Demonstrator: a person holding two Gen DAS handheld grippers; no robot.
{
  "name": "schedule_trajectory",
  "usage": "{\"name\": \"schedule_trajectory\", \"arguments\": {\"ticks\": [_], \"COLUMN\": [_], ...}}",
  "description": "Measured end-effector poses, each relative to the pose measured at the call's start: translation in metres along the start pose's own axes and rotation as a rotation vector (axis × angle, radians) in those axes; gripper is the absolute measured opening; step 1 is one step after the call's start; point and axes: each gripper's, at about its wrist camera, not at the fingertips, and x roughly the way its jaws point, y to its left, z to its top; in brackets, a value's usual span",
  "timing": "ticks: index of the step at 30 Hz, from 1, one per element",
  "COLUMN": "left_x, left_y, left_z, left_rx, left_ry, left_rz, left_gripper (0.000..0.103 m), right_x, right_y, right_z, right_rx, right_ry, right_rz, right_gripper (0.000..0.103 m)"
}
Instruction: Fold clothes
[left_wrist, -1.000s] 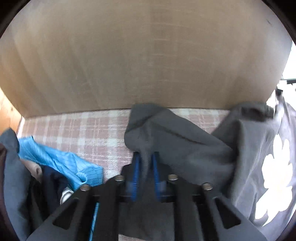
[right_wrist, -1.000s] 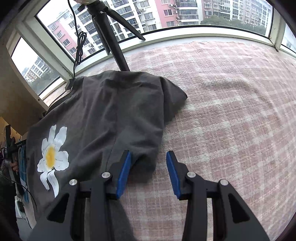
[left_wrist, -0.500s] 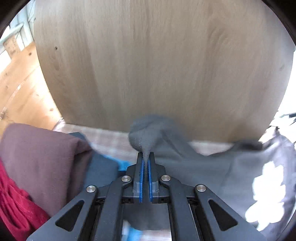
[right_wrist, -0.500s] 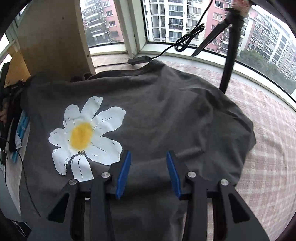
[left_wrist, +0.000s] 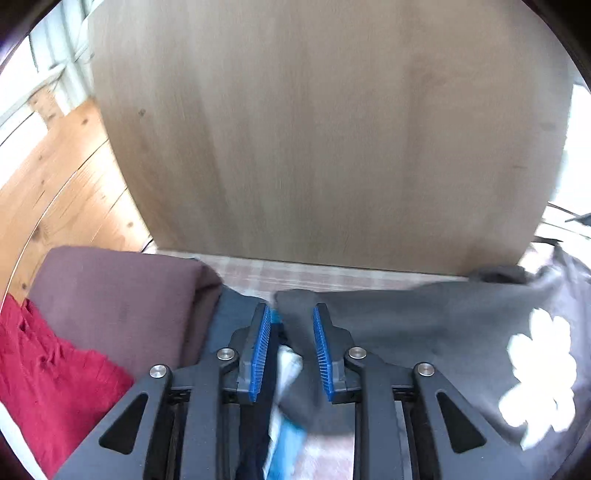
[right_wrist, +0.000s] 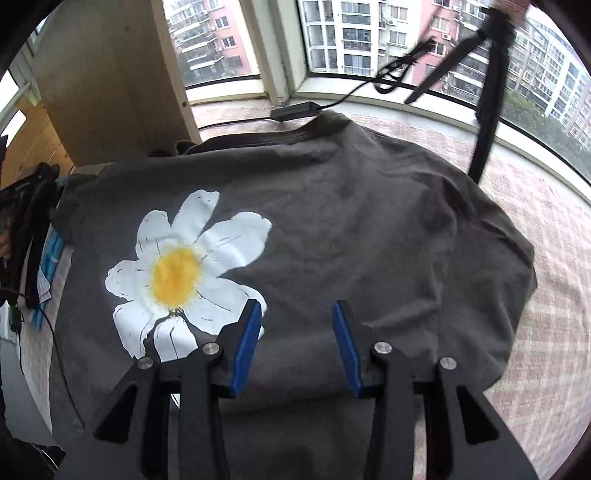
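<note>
Lying spread face-up across the pink-and-cream checked surface (right_wrist: 517, 280), the dark grey cotton T-shirt with a white-and-yellow daisy print (right_wrist: 332, 229) is filling most of the right wrist view, its print sitting at about 9 o'clock from the middle and its collar end pointing to 12 o'clock, toward the window; it looks laid out flat so that a fold can start. The right gripper (right_wrist: 295, 343) is hovering over the shirt's near part, its jaws standing partly open with nothing between them, the blue pads (right_wrist: 247, 343) clear of the cloth, probably lining up for a pinch at the hem or side. The left gripper (left_wrist: 290, 350) has just been opening its jaws, and they are now standing a little apart; a grey sleeve or corner of the same shirt (left_wrist: 295, 306) is lying in the gap, but the pads are not pressing it, so the cloth looks released, likely dropped there to lie flat. At 9 o'clock in the left view, a folded maroon-brown garment (left_wrist: 118, 295) is resting on a crumpled red one (left_wrist: 48, 369), seemingly a pile waiting beside the work area. A plain brown wooden board (left_wrist: 325, 129) is standing upright behind the surface, at 12 o'clock. Folding proper does not seem begun.
</note>
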Motion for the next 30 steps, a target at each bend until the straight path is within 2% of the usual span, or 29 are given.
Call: {"name": "schedule_trajectory", "arguments": {"ticks": [3, 8, 10, 13, 19, 22, 27, 30], "left_x": [-0.003, -0.012, -0.017, -0.022, -0.059, -0.088, -0.123, -0.142], "left_y": [-0.007, -0.047, -0.073, -0.121, -0.198, -0.227, -0.264, -0.280], "left_z": [-0.009, -0.041, -0.054, -0.074, -0.115, -0.133, -0.166, -0.186], "left_rx": [0.046, 0.161, 0.211, 0.303, 0.464, 0.538, 0.599, 0.602], "left_ry": [0.044, 0.100, 0.120, 0.145, 0.159, 0.143, 0.138, 0.144], "left_rz": [-0.112, -0.216, -0.279, -0.360, -0.531, -0.597, -0.647, -0.657], "left_gripper": [0.024, 0.024, 0.024, 0.024, 0.024, 0.024, 0.024, 0.024], "right_x": [-0.012, -0.043, -0.056, -0.071, -0.119, -0.140, -0.152, -0.142], "right_y": [-0.029, -0.100, -0.129, -0.152, -0.145, -0.135, -0.131, -0.142], "right_z": [-0.014, -0.050, -0.066, -0.094, -0.150, -0.168, -0.176, -0.162], "right_rx": [0.092, 0.302, 0.385, 0.446, 0.497, 0.496, 0.419, 0.369], "right_ry": [-0.025, -0.082, -0.101, -0.090, -0.137, -0.153, -0.156, -0.147], "right_rz": [-0.010, -0.063, -0.092, -0.108, -0.091, -0.096, -0.116, -0.123], "right_gripper": [0.040, 0.040, 0.040, 0.040, 0.040, 0.040, 0.040, 0.040]}}
